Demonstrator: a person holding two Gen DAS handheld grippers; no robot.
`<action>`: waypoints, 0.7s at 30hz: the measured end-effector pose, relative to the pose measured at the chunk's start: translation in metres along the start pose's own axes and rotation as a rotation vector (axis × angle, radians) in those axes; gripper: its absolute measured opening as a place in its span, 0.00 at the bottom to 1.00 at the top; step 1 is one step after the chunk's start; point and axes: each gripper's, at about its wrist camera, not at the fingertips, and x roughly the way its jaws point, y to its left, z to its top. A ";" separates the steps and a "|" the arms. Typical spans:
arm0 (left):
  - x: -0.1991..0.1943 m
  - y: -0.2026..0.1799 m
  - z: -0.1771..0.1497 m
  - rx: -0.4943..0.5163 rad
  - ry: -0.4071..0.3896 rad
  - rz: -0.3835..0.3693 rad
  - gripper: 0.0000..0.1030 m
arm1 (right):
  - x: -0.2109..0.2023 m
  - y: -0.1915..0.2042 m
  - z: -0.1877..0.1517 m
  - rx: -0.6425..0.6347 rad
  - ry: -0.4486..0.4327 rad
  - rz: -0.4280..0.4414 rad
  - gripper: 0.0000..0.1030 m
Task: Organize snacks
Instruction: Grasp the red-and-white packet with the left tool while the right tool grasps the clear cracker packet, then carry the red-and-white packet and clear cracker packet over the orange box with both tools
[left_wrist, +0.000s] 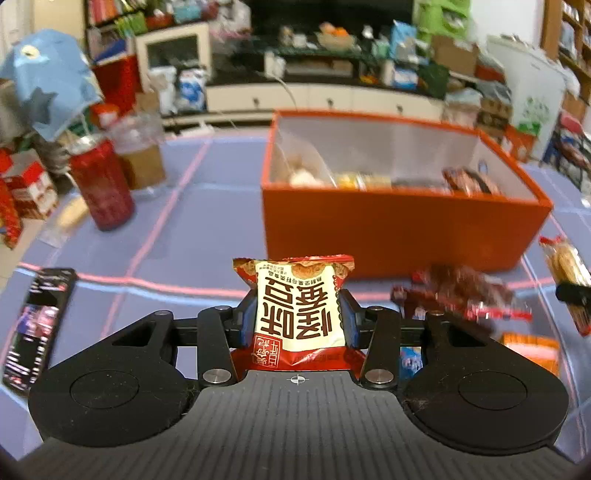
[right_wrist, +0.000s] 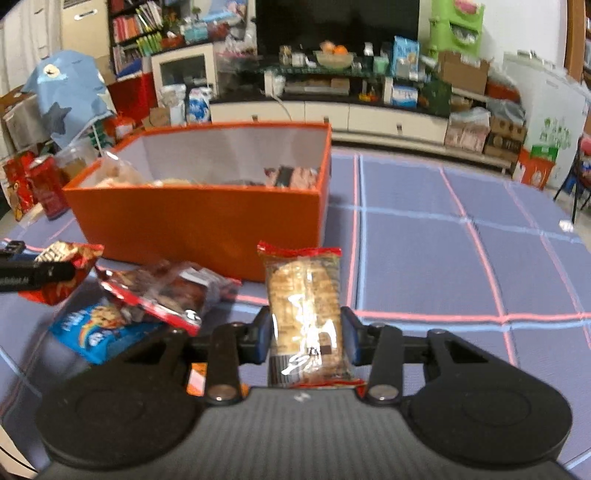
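1. left gripper (left_wrist: 297, 317) is clamped on a red-and-cream snack packet (left_wrist: 297, 306), right gripper (right_wrist: 308, 332) on a clear cracker packet (right_wrist: 304, 317).
2. both hang short of the orange box (left_wrist: 391, 225).
3. next, i'd guess: carry over the rim, then release.

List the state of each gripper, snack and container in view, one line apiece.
left gripper: shut on the red-and-cream snack packet, held upright.
right gripper: shut on the clear cracker pack, held upright.
orange box: open, no lid on it, already holding several snacks.
dark red wrapped snack: loose on the mat.
blue snack bag: lying flat on the mat.
red can: upright.
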 end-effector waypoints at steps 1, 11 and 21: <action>-0.004 0.000 0.001 0.002 -0.014 0.012 0.04 | -0.005 0.003 0.000 -0.007 -0.019 0.001 0.44; -0.016 0.000 0.007 0.028 -0.060 0.085 0.04 | -0.023 0.027 0.003 -0.071 -0.108 0.006 0.44; -0.022 0.001 0.007 0.033 -0.077 0.089 0.04 | -0.020 0.030 0.002 -0.061 -0.105 0.007 0.44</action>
